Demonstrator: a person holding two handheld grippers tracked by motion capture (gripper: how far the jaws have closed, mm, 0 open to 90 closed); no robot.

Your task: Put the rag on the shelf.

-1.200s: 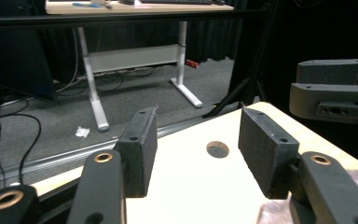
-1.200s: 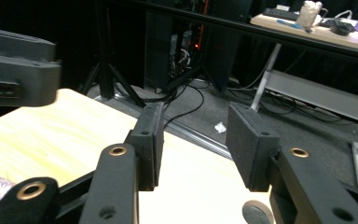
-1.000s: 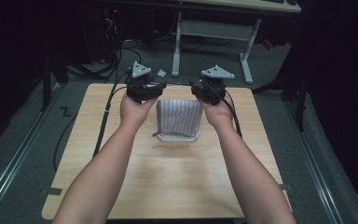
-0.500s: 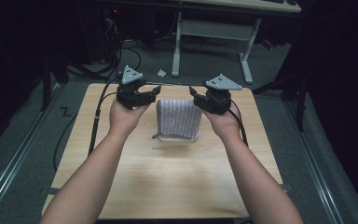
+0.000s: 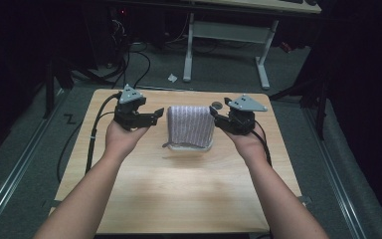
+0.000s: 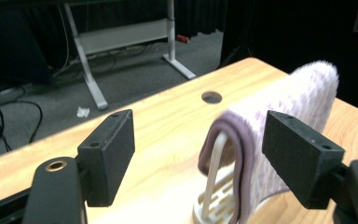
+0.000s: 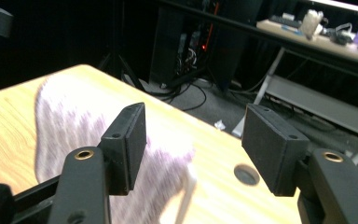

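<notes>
A purple-and-white striped towel (image 5: 190,125) hangs draped over a white rack (image 5: 189,147) in the middle of the wooden table (image 5: 179,194). My left gripper (image 5: 155,116) is just left of the towel, open, with nothing between its jaws. My right gripper (image 5: 215,117) is just right of it, open and empty too. In the left gripper view the towel (image 6: 279,126) and the rack's white loop (image 6: 214,172) sit ahead between the jaws, toward the right one. In the right gripper view the towel (image 7: 70,116) lies behind the left jaw.
A round hole (image 5: 217,105) is cut in the table behind the towel. A desk frame with white legs (image 5: 229,35) stands on the carpet beyond the table. Cables (image 5: 129,55) trail on the floor at the far left. Bare tabletop stretches between my forearms.
Both grippers have moved apart from the towel's top to its sides and come slightly nearer. The towel stays draped on the rack.
</notes>
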